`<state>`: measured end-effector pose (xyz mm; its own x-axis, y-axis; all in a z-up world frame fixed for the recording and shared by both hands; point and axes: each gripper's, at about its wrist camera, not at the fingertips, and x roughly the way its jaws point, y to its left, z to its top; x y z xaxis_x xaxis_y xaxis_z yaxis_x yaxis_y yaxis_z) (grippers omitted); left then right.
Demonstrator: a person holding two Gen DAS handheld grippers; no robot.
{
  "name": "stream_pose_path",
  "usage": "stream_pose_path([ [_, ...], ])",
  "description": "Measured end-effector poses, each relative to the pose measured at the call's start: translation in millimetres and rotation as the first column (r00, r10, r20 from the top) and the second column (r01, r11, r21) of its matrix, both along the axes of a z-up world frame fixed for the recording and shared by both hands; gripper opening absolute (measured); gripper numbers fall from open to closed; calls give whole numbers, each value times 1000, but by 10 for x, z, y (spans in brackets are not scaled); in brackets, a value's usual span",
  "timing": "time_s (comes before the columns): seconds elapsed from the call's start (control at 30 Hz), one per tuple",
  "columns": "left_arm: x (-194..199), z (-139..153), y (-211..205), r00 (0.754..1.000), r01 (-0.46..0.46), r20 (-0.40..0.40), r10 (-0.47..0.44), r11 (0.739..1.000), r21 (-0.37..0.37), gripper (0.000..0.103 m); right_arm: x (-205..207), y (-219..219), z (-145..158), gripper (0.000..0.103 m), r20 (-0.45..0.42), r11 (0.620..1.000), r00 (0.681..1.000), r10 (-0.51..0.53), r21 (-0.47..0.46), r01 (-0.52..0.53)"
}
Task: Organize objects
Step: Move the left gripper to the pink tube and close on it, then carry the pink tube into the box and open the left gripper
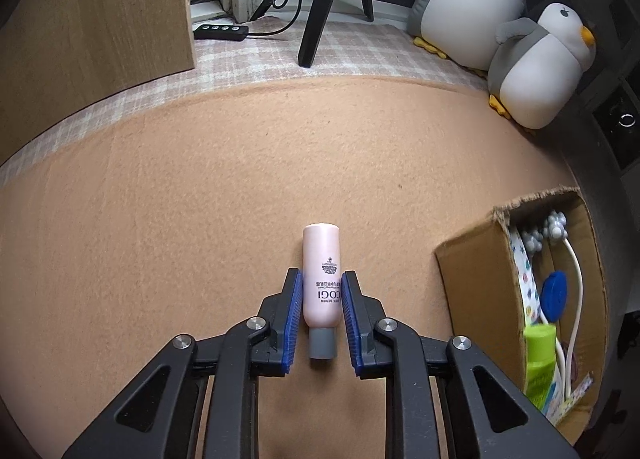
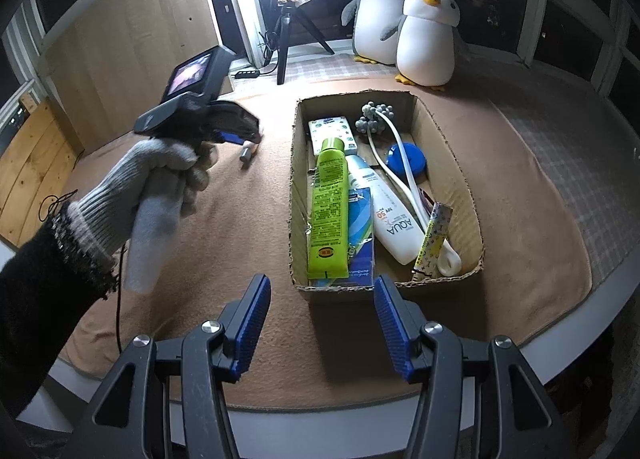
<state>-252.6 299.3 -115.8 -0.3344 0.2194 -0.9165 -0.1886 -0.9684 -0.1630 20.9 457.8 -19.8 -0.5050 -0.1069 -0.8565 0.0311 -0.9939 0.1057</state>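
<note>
Pink bottle [image 1: 321,279], grey cap; green tube [image 2: 329,206]; tan blanket [image 1: 200,199].
</note>
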Motion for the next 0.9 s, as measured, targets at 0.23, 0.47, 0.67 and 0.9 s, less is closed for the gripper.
stream_pose_path([
  [0.23,385,198,-51,998,33,-46,-33,999,13,21,-33,65,-3,50,-6,1000,1000,-9,-1,9],
  [0.47,771,636,159,983,135,-128,-130,990,28,21,-44,134,17,50,-21,1000,1000,-18,-7,18],
  [0.67,1006,876,482,966,221,-152,-211,974,55,21,-17,183,41,50,-31,1000,999,-26,-12,25],
  [0.9,1144,924,910,948,290,-154,-279,956,54,21,26,277,38,50,-37,999,998,-43,-18,43],
])
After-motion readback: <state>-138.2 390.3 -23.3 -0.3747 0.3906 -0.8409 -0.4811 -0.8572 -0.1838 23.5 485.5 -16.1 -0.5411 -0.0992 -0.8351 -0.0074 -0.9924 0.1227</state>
